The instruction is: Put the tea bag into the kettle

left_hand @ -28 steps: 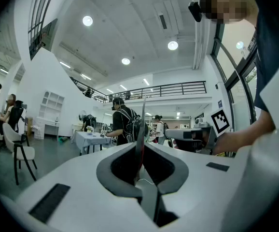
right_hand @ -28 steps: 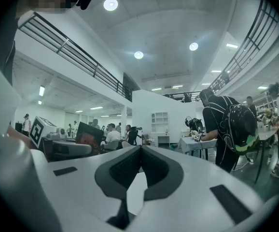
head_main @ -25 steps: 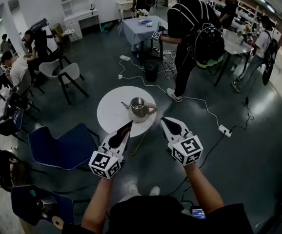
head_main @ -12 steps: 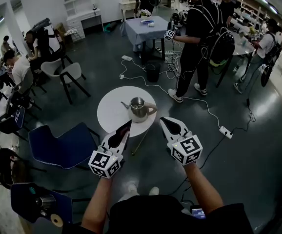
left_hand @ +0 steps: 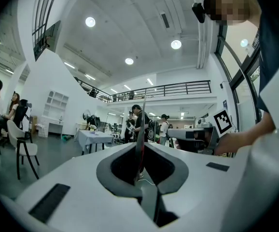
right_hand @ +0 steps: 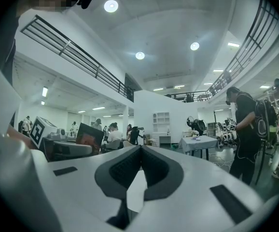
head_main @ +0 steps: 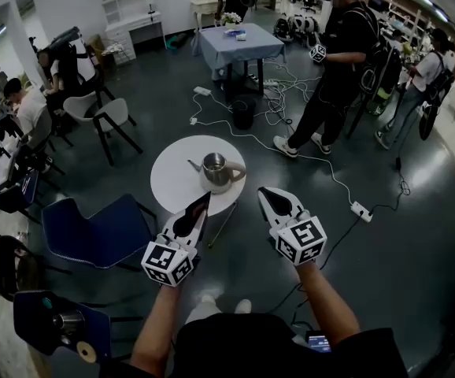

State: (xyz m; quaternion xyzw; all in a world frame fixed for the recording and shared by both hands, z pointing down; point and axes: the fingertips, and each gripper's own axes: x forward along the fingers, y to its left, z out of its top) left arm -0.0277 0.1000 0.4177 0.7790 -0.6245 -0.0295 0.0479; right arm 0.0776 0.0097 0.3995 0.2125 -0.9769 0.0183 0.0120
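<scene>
A metal kettle (head_main: 214,169) with no lid on it stands on a small round white table (head_main: 172,181) ahead of me. My left gripper (head_main: 205,200) hovers in front of the table's near edge, level, short of the kettle. In the left gripper view its jaws (left_hand: 142,146) are shut on a thin flat tea bag (left_hand: 140,127) that stands edge-on and sticks up past the tips. My right gripper (head_main: 264,193) hangs beside the left one, to the right of the table. Its jaws (right_hand: 140,148) are shut with nothing in them.
A blue chair (head_main: 94,231) stands left of the table and another (head_main: 54,321) at the lower left. A white cable and power strip (head_main: 360,209) lie on the floor at the right. A person in black (head_main: 338,77) walks behind; a cloth-covered table (head_main: 239,42) stands farther back.
The person in black has walked to the right, away from the cloth-covered table. The round table and kettle sit slightly further left in view. Both grippers keep their grip.
</scene>
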